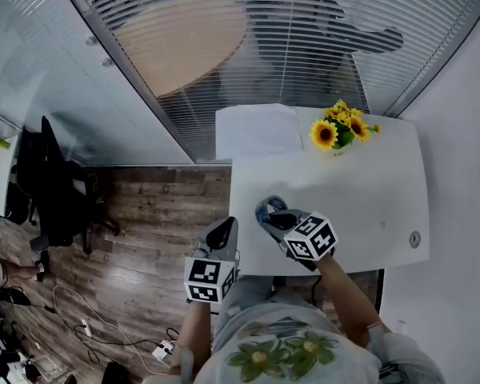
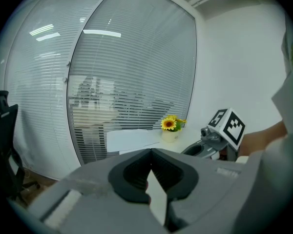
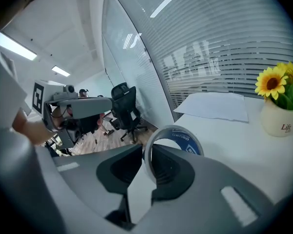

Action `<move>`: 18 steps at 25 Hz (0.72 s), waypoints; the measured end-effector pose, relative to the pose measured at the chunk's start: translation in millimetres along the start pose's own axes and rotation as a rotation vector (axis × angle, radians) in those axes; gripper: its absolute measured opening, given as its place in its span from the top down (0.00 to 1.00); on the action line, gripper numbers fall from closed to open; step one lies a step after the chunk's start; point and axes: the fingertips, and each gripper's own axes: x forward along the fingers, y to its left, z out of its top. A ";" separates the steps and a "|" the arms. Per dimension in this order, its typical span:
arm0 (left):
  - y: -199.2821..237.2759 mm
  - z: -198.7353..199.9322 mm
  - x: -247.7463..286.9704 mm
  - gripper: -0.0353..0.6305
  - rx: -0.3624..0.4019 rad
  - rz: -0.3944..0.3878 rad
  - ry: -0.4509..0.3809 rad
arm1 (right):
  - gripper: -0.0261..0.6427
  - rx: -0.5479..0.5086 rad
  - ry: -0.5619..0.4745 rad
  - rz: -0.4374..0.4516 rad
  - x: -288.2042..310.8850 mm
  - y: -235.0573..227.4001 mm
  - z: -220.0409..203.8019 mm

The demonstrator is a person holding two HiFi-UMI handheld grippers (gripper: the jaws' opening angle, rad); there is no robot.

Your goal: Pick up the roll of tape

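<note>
Showing only from right claw (image 3: pixel 147 152): blue core of clamped roll of tape (image 3: pixel 183 141).

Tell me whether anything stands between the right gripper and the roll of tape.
Nothing visible does: the right gripper has its fingers closed on the roll of tape itself.

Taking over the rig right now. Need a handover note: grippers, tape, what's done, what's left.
Right gripper: shut on the roll of tape, pinching its wall, with the roll standing on edge.
Left gripper: shut and empty, off the table's near-left edge.
Tape: in the right jaws above the near-left part of the white table. It looks lifted clear, but the underside isn't visible.
Done: the grasp.
Left: confirm the roll is off the table.
The sunflower pot and paper sheet sit at the far side, out of the way.
</note>
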 end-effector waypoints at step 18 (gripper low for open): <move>-16.4 6.4 -14.1 0.94 0.020 0.000 -0.018 | 0.87 0.025 -0.155 0.004 -39.7 20.6 20.7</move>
